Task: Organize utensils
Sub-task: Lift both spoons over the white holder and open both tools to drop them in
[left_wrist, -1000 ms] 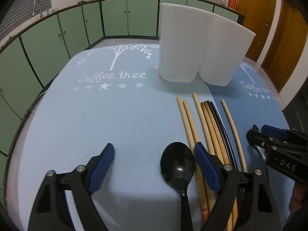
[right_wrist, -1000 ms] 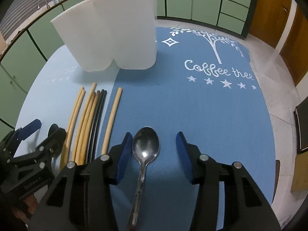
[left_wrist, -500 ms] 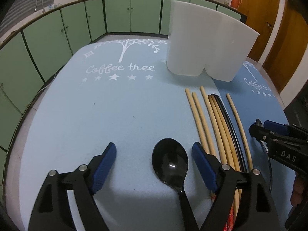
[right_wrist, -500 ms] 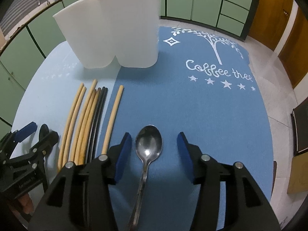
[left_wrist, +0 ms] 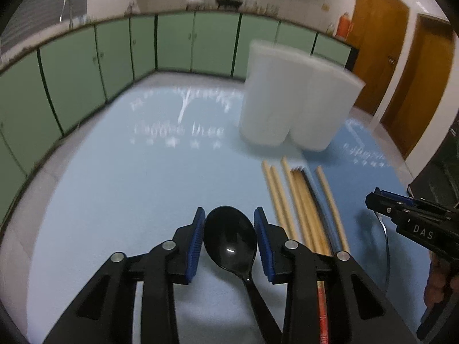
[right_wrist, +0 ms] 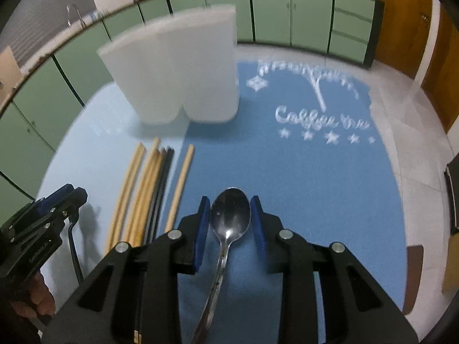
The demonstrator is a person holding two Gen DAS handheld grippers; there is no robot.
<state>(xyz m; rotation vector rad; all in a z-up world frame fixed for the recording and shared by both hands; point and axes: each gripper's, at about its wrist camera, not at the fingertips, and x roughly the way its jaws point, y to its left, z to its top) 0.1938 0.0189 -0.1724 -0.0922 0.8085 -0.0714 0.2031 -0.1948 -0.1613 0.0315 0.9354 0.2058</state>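
My left gripper [left_wrist: 229, 215] has its jaws closing, and its blue pads press on both sides of the bowl of a black spoon [left_wrist: 229, 246], whose handle runs back under the gripper. My right gripper [right_wrist: 231, 205] is closing the same way, with its pads against the bowl of a metal spoon [right_wrist: 229, 223]. Both spoons hang a little above the mats. A white two-lobed utensil holder [left_wrist: 295, 106] [right_wrist: 178, 77] stands upright further back. Several wooden and black chopsticks [left_wrist: 298, 209] [right_wrist: 149, 189] lie side by side between the two grippers.
A light blue mat [left_wrist: 114, 186] and a darker blue mat [right_wrist: 301, 186] cover the round table. Green cabinets [left_wrist: 172, 46] ring the room and wooden doors [left_wrist: 401, 66] stand at the right. A dark object [right_wrist: 453, 197] lies off the table's right edge.
Both grippers have narrowed from wide open onto the bowls of their spoons and risen slightly. The view has tipped up, so the holder sits lower in the frame.
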